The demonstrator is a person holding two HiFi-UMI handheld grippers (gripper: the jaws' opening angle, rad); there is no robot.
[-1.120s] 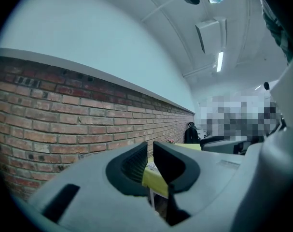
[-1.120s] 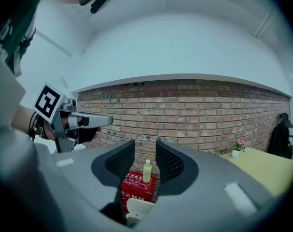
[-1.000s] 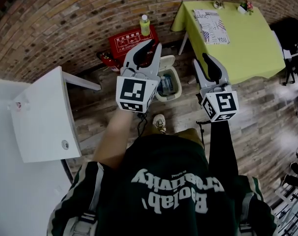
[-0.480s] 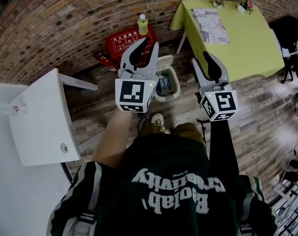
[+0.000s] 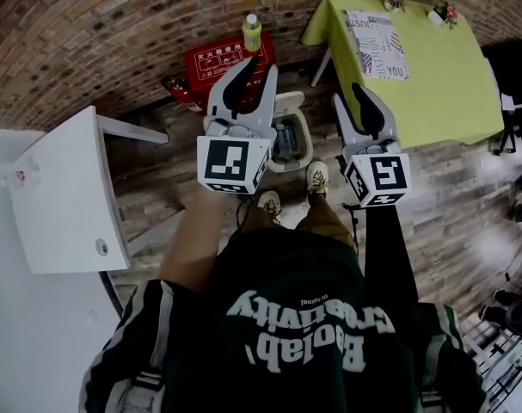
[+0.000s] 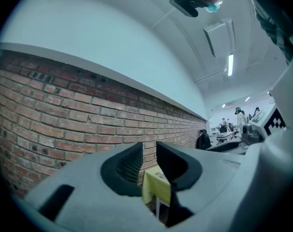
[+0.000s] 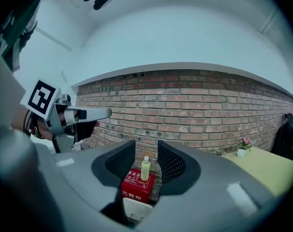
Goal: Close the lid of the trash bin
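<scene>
Bin sits on the floor near the brick wall, just beyond the person's shoes, with a red box and a bottle to its far left. Its lid stands raised at the far edge and the inside is exposed, so by my reading nothing of the closing is done.

The left gripper is spread with nothing between its jaws, which have just been opening. The right gripper is spread wider and also empty, though its jaws have just narrowed a little. Through its gap the lid shows only as a distant thing below.

Both grippers hang well above the bin, one on each side, touching nothing. What is left is the reach down and tipping the lid forward until it seats.
</scene>
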